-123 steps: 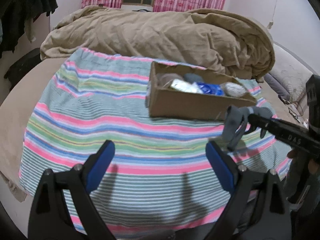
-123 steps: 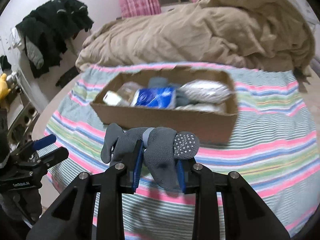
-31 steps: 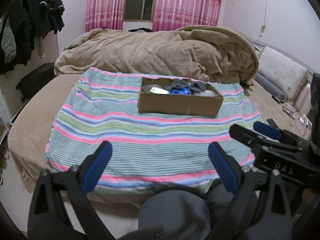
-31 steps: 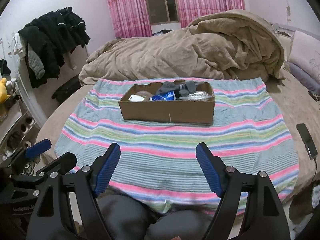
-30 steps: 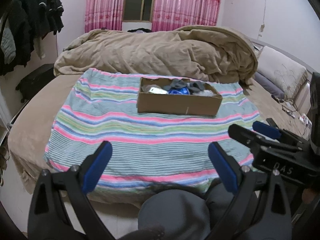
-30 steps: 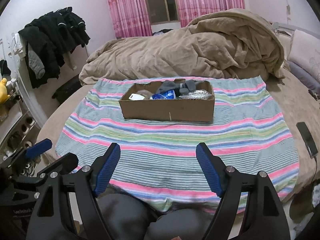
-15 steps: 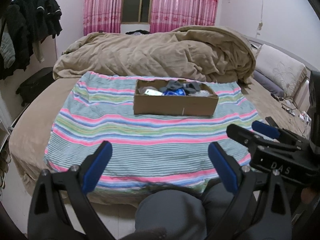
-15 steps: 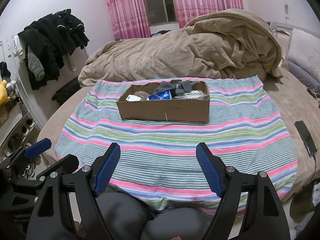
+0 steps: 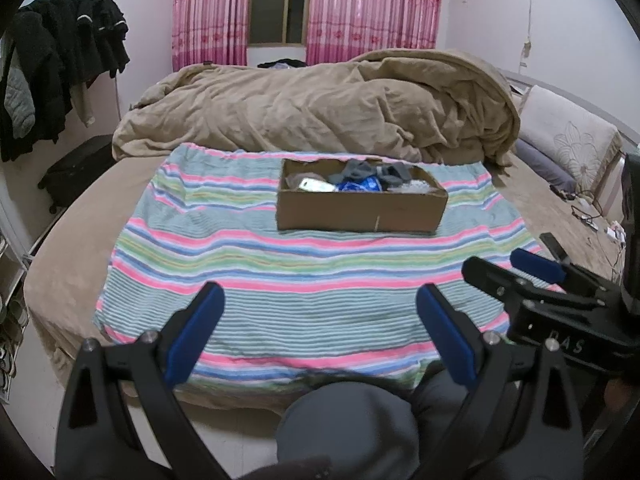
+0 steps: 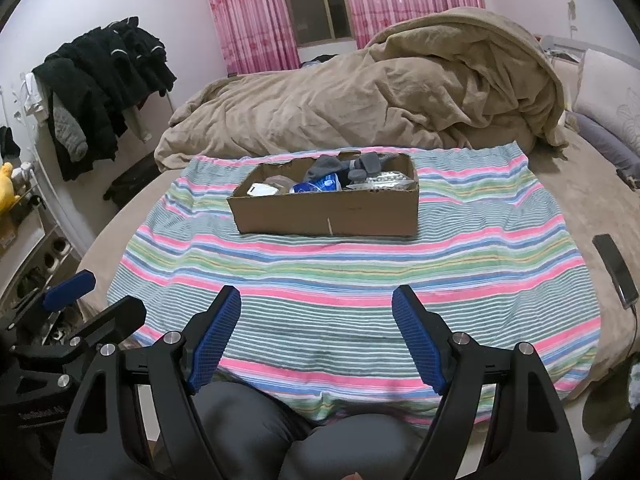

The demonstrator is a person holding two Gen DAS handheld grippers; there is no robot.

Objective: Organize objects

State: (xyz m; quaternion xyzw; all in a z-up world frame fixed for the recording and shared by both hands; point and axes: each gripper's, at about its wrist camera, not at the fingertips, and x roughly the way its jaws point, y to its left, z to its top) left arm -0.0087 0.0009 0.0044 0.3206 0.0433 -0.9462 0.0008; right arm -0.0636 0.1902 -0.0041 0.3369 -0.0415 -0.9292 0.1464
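Holding both tools back at the bed's near edge: my left tool (image 9: 318, 330) and right tool (image 10: 316, 334) stand spread wide, gripping nothing. Sorting looks finished; grey socks (image 10: 340, 166) and packets lie inside the cardboard box (image 10: 328, 210) on the striped blanket (image 10: 352, 280). Next move, I judge, needs only withdrawal. Beside the blanket, a phone (image 10: 614, 270); nothing obstructs.
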